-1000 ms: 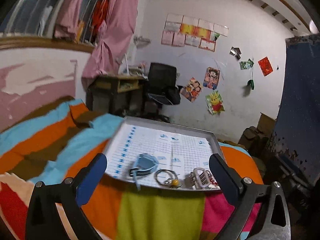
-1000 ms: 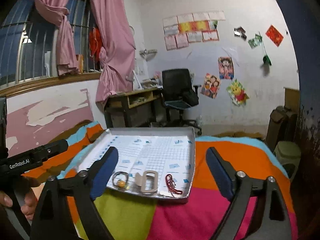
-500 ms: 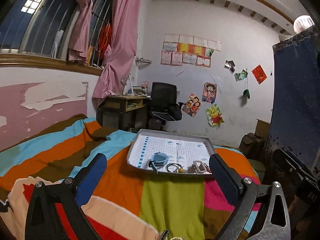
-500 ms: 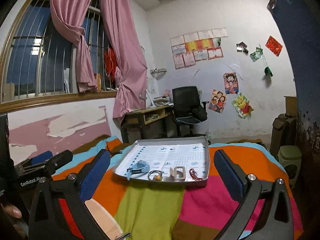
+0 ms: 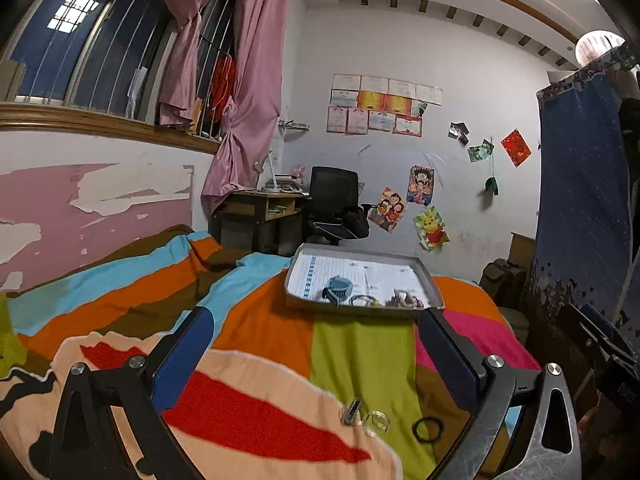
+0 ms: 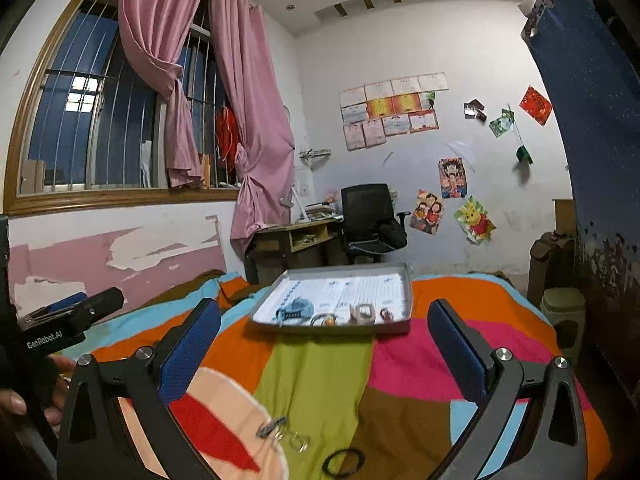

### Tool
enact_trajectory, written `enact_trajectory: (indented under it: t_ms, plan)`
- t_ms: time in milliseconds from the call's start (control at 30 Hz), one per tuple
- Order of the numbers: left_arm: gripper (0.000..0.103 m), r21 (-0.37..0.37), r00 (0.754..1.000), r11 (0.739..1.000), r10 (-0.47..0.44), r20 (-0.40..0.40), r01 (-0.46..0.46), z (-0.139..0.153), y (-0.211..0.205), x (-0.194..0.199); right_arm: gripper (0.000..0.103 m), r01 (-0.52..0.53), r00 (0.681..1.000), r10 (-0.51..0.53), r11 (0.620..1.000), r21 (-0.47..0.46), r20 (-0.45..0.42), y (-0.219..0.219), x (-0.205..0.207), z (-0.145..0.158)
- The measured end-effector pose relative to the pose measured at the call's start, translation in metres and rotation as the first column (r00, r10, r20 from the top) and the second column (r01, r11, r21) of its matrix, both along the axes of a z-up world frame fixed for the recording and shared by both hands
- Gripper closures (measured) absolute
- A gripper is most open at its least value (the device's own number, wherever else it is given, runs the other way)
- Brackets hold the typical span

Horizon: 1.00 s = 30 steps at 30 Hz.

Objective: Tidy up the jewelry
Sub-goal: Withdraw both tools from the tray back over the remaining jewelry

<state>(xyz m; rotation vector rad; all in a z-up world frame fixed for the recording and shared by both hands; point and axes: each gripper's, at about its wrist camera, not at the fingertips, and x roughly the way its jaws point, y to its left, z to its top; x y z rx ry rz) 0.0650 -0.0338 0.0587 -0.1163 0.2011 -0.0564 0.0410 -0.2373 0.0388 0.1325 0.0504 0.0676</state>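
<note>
While both the left gripper and right gripper gape empty, the clip, clear ring and black ring lie loose at 6 o'clock, well apart from the tray at 12; risk: pads snag blanket, tiny rings slip

A wide stretch of the striped, many-coloured blanket on the bed lay bare between the near edge and the shallow grey metal tray. Close to the near edge, passage low over the blanket was obstructed by a small dark metal clip, a clear plastic ring just beside it and a thin black ring. Open air was left above the tray. The left side was bounded by the peeling pink wall.
</note>
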Motion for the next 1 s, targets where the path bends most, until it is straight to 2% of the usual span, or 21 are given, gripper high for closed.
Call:
enact_trajectory:
  t_ms: [267,567,700,1000]
  plan:
    - [0.000,-0.001,0.998,1.000,-0.023,-0.054,0.023,-0.024,0.010,-0.030,0.001,0.020,0.999,-0.020,1.000,-0.009,-0.040,0.008,-0.048,-0.018]
    - [0.000,-0.015,0.995,0.999,-0.048,-0.089,0.046,-0.037,0.015,-0.054,0.001,0.051,0.995,-0.053,0.998,-0.022,-0.086,0.016,-0.075,-0.032]
    - [0.000,-0.023,0.991,0.998,-0.058,-0.124,0.055,-0.041,0.015,-0.054,0.001,0.053,0.993,-0.056,0.998,-0.037,-0.107,0.019,-0.079,-0.035]
    - [0.000,0.000,0.991,0.998,-0.063,-0.121,0.064,-0.044,0.007,-0.060,0.001,0.041,0.989,-0.049,0.997,-0.061,-0.139,0.027,-0.081,-0.040]
